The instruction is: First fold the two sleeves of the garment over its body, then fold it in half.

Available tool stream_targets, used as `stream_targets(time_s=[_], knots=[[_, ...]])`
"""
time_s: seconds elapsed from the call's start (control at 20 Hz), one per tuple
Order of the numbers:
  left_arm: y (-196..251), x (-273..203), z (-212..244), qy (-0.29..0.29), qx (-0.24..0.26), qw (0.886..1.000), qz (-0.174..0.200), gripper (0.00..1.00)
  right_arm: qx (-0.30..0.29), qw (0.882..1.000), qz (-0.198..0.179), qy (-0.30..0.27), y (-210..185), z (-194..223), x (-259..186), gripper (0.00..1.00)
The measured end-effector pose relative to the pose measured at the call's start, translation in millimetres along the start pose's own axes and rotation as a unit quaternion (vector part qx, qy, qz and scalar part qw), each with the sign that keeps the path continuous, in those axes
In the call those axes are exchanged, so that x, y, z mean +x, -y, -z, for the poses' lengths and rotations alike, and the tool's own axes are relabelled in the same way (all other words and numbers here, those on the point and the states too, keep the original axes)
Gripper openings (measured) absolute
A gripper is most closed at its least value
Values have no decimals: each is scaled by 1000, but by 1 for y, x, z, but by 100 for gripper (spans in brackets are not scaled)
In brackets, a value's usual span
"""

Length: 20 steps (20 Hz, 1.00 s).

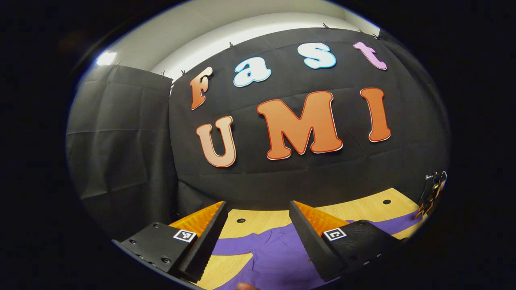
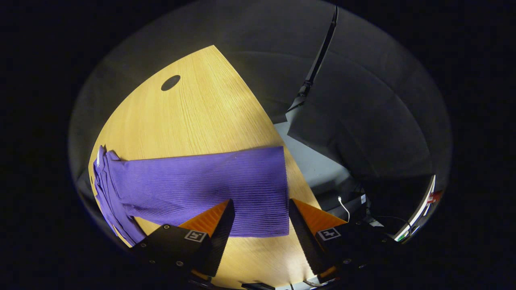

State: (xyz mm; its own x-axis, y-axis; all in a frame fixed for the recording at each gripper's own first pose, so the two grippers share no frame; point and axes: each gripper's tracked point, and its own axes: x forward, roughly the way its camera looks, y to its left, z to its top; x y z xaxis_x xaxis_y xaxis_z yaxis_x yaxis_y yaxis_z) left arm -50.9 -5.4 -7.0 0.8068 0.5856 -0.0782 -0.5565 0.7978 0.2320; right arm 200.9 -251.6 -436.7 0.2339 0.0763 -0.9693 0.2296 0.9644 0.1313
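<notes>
Purple garment (image 1: 274, 253) spread flat on the wooden table (image 1: 363, 207). Left gripper (image 1: 258, 237), fingers spread wide and grasping nothing, is held level above the garment's near part. One sleeve (image 2: 201, 185) lies straight out from the garment toward the table edge; the right gripper (image 2: 260, 229), fingers released, tilts down over its cuff (image 2: 270, 193).

A pale wooden table (image 2: 193, 117) with a dark round hole (image 2: 170, 82) near its far edge (two more holes (image 1: 241, 220) show in the left gripper view). Past the table's edge a black stand (image 2: 318, 60) rises against the dark cloth (image 2: 383, 121), and a white cable (image 2: 344, 206) trails among dark gear below.
</notes>
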Motion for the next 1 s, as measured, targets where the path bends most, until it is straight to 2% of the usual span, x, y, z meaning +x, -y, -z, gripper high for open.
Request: stream_targets(time_s=[0.05,0.1,0.2,0.35,0.45,0.5,0.55,0.7,0.95,1.0], knots=[[1,-1,-2,2,3,1000,0,99,3,1000,2,9,2,-4,-1,79],[2,-3,-4,4,6,1000,0,100,4,1000,8,10,4,-5,4,84],[4,-5,-5,7,8,1000,1,99,10,1000,22,11,9,-5,2,57],[6,-9,-1,3,0,1000,4,98,25,999,15,18,4,-5,0,20],[2,-13,3,4,-1,1000,6,100,38,999,-18,7,-5,-1,-2,8],[-2,-13,2,6,-1,1000,7,100,51,998,-38,6,-14,0,-10,5],[-6,-13,3,8,-1,1000,7,100,56,997,-42,19,-17,-5,-18,4],[-20,-12,5,11,-12,1000,12,100,35,997,-43,53,-20,-8,-49,4],[-46,5,19,17,-27,999,38,98,10,993,-61,103,-63,-4,-120,4],[-53,9,20,20,-29,998,44,100,8,992,-59,112,-69,-1,-134,4]])
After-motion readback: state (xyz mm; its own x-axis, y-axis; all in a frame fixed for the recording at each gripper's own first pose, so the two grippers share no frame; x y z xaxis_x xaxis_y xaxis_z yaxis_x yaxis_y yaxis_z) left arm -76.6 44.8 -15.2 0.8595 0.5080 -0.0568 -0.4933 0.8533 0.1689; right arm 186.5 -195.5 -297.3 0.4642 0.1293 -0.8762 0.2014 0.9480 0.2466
